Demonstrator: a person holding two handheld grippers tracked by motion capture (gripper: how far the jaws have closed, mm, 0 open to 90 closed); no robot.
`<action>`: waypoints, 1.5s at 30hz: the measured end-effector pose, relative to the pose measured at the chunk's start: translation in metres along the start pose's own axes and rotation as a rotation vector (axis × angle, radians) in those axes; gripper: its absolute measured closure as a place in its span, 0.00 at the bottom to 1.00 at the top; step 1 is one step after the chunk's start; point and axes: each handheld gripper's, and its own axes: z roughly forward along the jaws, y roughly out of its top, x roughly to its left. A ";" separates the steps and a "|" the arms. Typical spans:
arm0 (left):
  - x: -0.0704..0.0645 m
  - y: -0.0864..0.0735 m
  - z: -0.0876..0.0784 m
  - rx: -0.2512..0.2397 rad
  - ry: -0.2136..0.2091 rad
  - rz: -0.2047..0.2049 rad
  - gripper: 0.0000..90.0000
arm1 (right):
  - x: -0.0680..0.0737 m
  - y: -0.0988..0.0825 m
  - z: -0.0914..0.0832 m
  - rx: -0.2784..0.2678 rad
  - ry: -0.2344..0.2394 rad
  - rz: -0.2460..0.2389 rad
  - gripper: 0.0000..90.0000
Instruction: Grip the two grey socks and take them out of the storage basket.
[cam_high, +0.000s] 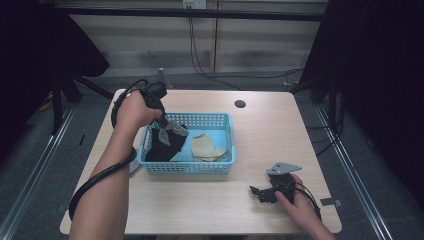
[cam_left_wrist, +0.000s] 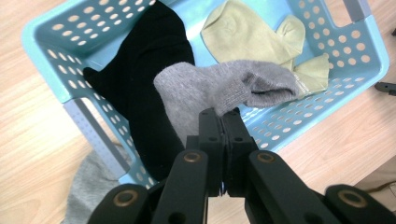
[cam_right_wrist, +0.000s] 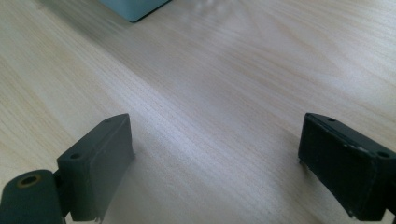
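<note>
A light blue perforated basket stands at the table's middle left. My left gripper hangs above its left half, shut on a grey sock that dangles from the jaws. Under the sock a black sock lies in the basket, and pale green socks lie to its right. My right gripper rests low over bare wood at the front right, open, with nothing between its jaws.
Another grey sock lies on the table just outside the basket's left end. A round cable hole sits near the table's far edge. A basket corner shows ahead of my right gripper.
</note>
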 end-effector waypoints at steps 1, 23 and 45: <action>0.000 0.000 -0.002 0.001 0.003 -0.001 0.98 | 0.000 0.000 0.000 0.000 0.001 0.002 0.10; 0.017 -0.020 -0.040 -0.018 0.026 -0.037 0.98 | 0.000 0.000 0.000 0.002 0.001 -0.002 0.10; 0.054 -0.061 -0.052 -0.060 0.030 -0.136 0.98 | 0.000 0.000 0.000 0.000 0.000 0.000 0.10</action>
